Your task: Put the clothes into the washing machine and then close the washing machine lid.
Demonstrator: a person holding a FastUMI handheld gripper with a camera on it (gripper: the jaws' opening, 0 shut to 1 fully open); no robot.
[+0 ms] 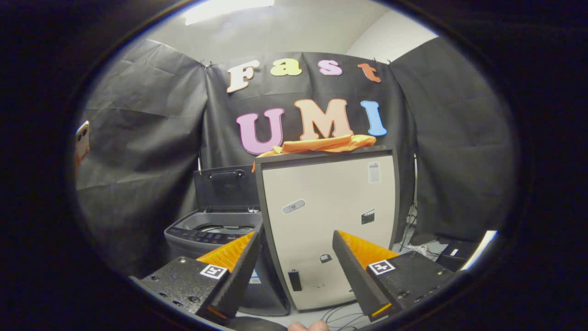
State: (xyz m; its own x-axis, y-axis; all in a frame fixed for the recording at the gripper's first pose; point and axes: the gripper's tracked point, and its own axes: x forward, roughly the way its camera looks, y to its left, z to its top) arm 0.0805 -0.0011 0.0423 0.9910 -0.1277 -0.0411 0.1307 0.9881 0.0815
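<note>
Gripper view, booth interior. The gripper [294, 257] occupied the lower centre of the frame, its two fingers [234, 271] spread wide apart and holding nothing; a square marker tag sat on the base of each finger. Through the gap between the fingers the front face of a pale cabinet [328, 220] with a dark frame was visible, standing upright at centre frame, beyond the fingertips. Small stickers and dark fittings marked its front panel.

The clothes [321, 145], an orange garment, lay crumpled along the cabinet's top edge, just above centre frame and well beyond the fingers; one corner hung slightly over the cabinet's left end.

The washer [206, 234], a grey top-loader, stood at lower left of centre, immediately left of the cabinet and partly behind the left finger. Its lid [227, 186] was raised upright against the dark cloth wall [138, 174], a handle showing near the lid's top edge. The drum opening and a row of buttons on the front control strip were exposed.

Cables [342, 317] lay on the floor at bottom centre, below the cabinet. A phone [82, 138] hung at the left of the frame against the cloth. Dark boxes [455, 255] rested on the floor at lower right.
</note>
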